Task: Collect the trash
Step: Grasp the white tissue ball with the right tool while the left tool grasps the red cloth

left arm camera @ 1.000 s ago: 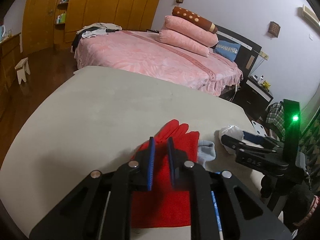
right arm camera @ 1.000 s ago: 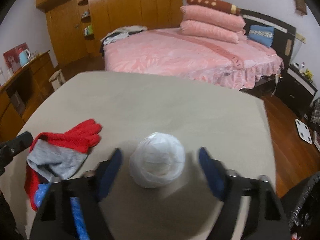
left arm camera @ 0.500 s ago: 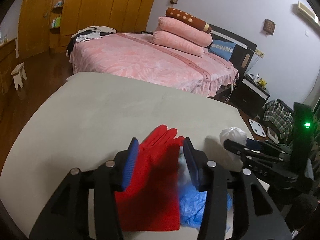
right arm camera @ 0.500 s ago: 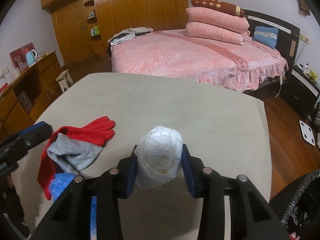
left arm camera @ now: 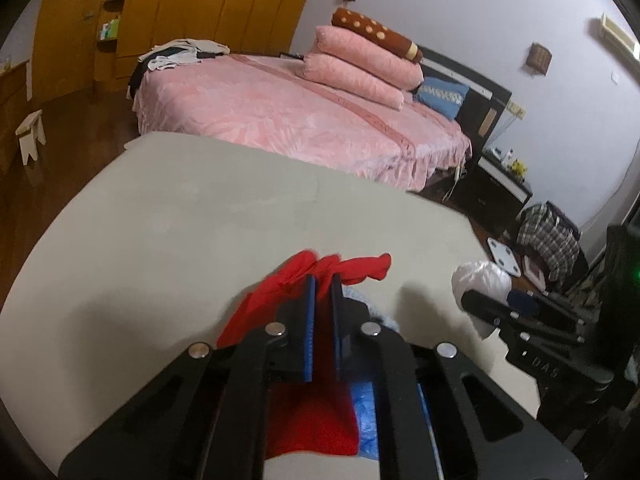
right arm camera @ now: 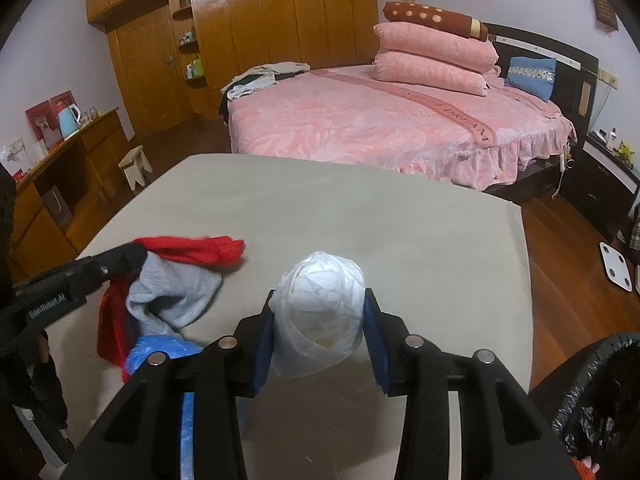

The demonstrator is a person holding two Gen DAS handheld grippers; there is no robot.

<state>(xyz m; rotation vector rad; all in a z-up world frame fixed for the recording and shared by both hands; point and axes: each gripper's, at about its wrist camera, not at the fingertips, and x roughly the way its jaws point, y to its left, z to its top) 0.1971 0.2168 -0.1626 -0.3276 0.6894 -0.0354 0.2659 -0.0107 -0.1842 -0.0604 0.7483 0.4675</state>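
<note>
A white wad of plastic sits between the blue pads of my right gripper, which is shut on it just above the beige table. The wad also shows in the left wrist view. My left gripper is shut on a red glove, lifting its fingers off the table. In the right wrist view the red glove hangs from the left gripper with a grey cloth under it. A crumpled blue plastic bag lies at the table's near edge.
A bin lined with a black bag stands at the table's right, low in the right wrist view. A pink bed lies beyond the table. A wooden cabinet and a small stool stand to the left.
My left gripper opened over the red glove, then shut on it and raised it. My right gripper closed on the white plastic wad and lifted it slightly.
</note>
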